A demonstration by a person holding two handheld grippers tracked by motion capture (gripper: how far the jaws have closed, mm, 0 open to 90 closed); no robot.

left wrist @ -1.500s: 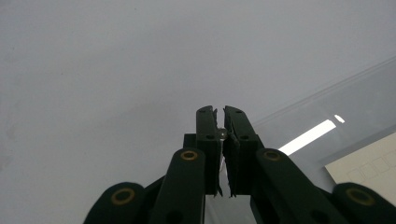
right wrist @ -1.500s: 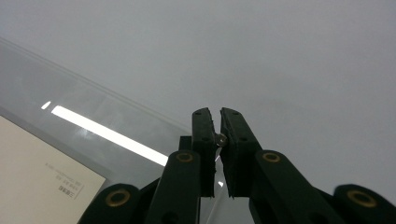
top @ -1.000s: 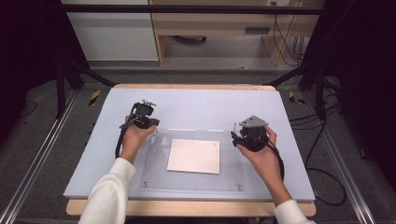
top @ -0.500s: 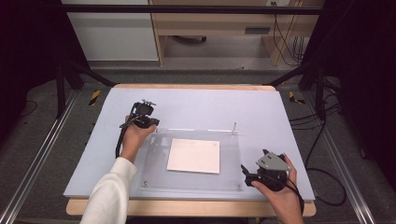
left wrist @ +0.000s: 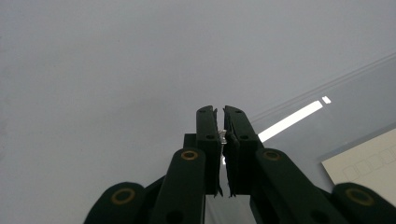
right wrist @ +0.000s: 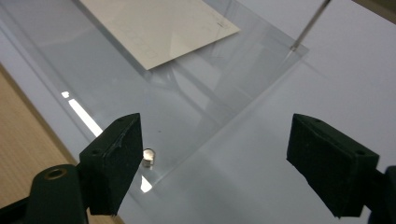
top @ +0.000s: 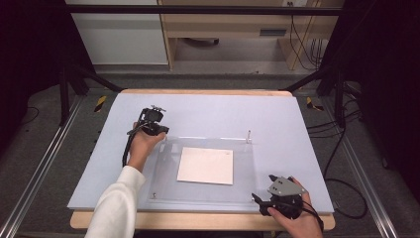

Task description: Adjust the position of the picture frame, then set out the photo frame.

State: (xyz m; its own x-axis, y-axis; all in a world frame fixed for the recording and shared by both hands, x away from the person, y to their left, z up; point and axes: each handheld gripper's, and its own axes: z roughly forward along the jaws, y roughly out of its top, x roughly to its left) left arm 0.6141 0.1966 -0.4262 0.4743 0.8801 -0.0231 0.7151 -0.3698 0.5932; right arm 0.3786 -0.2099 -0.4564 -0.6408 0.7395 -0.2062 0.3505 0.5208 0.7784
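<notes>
A clear acrylic plate lies on the pale mat with a white sheet at its middle. My left gripper rests at the plate's far left corner. In the left gripper view this gripper is shut on a small silver pin that glints between the pads. My right gripper sits at the plate's near right corner, open. Its jaws have just been closing a little, with that corner between them untouched. A short metal stud stands beside the left pad. A thin upright pin rises at the far right corner.
The pale mat covers a wooden table whose bare front edge runs close under the right hand. Another small stud marks the plate's near left corner. Cables lie on the floor to the right, and a desk stands behind.
My right gripper has come from the plate's far right corner down to its near right corner, leaving the upright pin standing there. The left gripper has stayed put.
</notes>
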